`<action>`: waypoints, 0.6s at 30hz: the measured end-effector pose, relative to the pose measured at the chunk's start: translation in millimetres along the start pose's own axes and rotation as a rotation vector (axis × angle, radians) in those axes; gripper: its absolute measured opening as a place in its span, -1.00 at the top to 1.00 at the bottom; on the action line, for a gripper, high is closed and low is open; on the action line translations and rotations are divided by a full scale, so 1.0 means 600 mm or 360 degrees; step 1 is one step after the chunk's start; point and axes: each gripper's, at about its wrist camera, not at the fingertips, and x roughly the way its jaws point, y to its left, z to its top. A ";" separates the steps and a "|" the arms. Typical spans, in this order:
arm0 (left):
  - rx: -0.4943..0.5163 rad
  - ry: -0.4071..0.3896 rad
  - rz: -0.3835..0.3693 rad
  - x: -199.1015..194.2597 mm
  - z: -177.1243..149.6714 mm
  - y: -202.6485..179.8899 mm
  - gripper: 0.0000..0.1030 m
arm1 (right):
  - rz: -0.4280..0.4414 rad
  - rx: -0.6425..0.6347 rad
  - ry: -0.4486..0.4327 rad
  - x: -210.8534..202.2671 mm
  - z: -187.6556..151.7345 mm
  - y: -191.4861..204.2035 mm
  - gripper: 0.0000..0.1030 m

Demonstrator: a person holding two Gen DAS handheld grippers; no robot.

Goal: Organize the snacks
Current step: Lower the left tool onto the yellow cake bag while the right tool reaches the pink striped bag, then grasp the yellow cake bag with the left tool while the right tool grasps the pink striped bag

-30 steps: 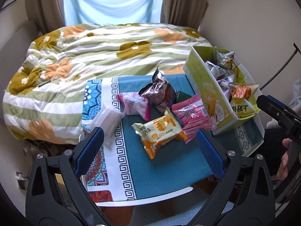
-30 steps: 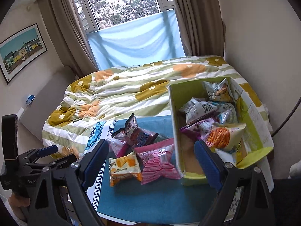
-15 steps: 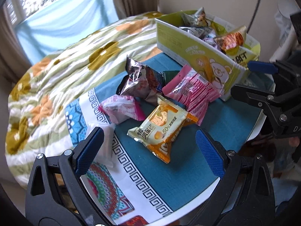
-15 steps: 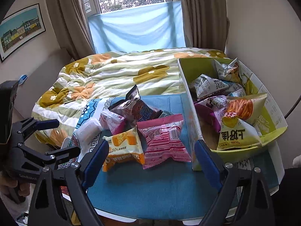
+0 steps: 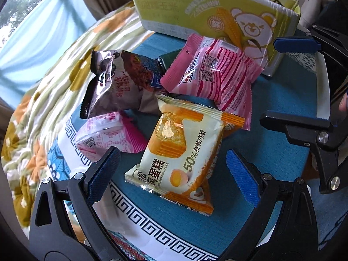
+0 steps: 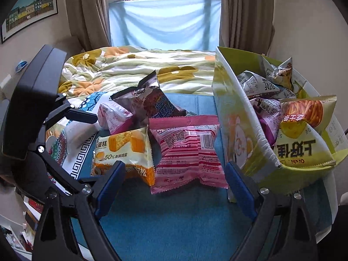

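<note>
Straight ahead of the left gripper (image 5: 173, 169) lies the yellow cake packet (image 5: 184, 150), on the blue cloth of the table (image 5: 271, 143) near its front edge, long axis running away from the gripper and a little to one side, one end between the two blue pads. Likely the first pick, and nearer this hand than the other. Jaws wide apart, pads clear of the wrapper on both sides, nothing held. Just behind the cake packet, toward the table's far edge: a pink striped packet (image 5: 215, 74), a dark foil bag (image 5: 121, 80) and a small pink-and-white packet (image 5: 106, 130). Beyond them, at the far right corner, the green box (image 5: 208, 15), already part filled with snacks. Right gripper (image 6: 174, 182) also wide open and empty, facing the pink striped packet (image 6: 187, 150), beside the box wall (image 6: 235, 113).
</note>
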 end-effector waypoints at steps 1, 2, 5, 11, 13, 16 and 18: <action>-0.0006 0.0002 -0.0009 0.007 0.001 0.003 -0.89 | -0.0008 -0.0015 0.0007 0.006 -0.003 0.001 -0.75; -0.0015 0.0003 -0.0019 0.013 0.001 0.005 -0.89 | -0.0005 -0.0021 0.0007 0.011 -0.005 0.002 -0.75; -0.0030 0.0022 -0.0058 0.028 0.005 0.011 -0.68 | -0.0013 -0.0021 -0.0002 0.024 -0.006 -0.001 -0.75; -0.0021 0.0041 -0.0071 0.035 -0.001 0.010 -0.40 | -0.0054 0.0009 -0.0026 0.045 0.002 0.004 -0.75; -0.0037 0.0049 -0.0073 0.032 -0.008 0.012 -0.40 | -0.0109 0.0039 -0.0029 0.052 0.005 0.004 -0.75; -0.0054 0.0061 -0.0056 0.024 -0.026 0.012 -0.40 | -0.0210 0.0091 -0.0009 0.065 0.012 0.004 -0.75; -0.0069 0.0071 -0.0053 0.023 -0.031 0.013 -0.40 | -0.0285 0.0113 -0.0005 0.072 0.016 0.005 -0.75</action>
